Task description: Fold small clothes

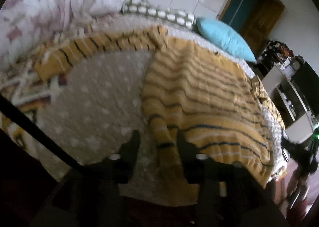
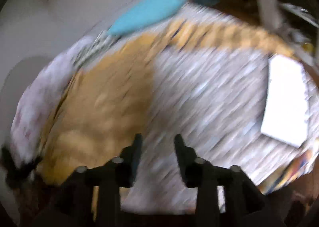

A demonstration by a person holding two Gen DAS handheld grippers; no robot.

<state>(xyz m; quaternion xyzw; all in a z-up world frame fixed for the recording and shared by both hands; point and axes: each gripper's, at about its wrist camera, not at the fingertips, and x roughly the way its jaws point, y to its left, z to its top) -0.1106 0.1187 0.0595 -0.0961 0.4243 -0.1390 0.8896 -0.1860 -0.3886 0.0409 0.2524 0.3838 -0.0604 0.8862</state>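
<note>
- The left gripper [image 1: 157, 137] has its two black fingers [image 1: 135, 143] parted with a clear gap; nothing is pinched. A fold of the yellow knit garment with dark and white stripes [image 1: 209, 99] shows in the gap, but whether it touches a pad cannot be told through the blur.
- The right gripper [image 2: 158, 141] likewise stands with its fingers [image 2: 137, 145] apart and released, only bedding seen between them.
- The striped garment spreads ahead and to the right of the left fingers, lying rumpled on the grey cover with pale dots [image 1: 95, 97], which fills the area ahead and to their left.
- In the right wrist view the garment [image 2: 103, 95] is a yellow smear ahead and left of the fingers; the cover [image 2: 209, 95] runs ahead and right.
- Farther off from the left fingers lie a pink-and-white crumpled quilt [image 1: 59, 1] at far left, a brown cushion with white ovals [image 1: 159, 12], and a turquoise pillow [image 1: 223, 37] at far right.
- Only the right wrist view shows a white flat rectangular sheet [image 2: 285, 99] on the cover, well to the right of the fingers.
- Only the left wrist view shows a wooden door [image 1: 257, 17] and a cluttered white shelf [image 1: 287, 79]; the right view is heavily blurred.
</note>
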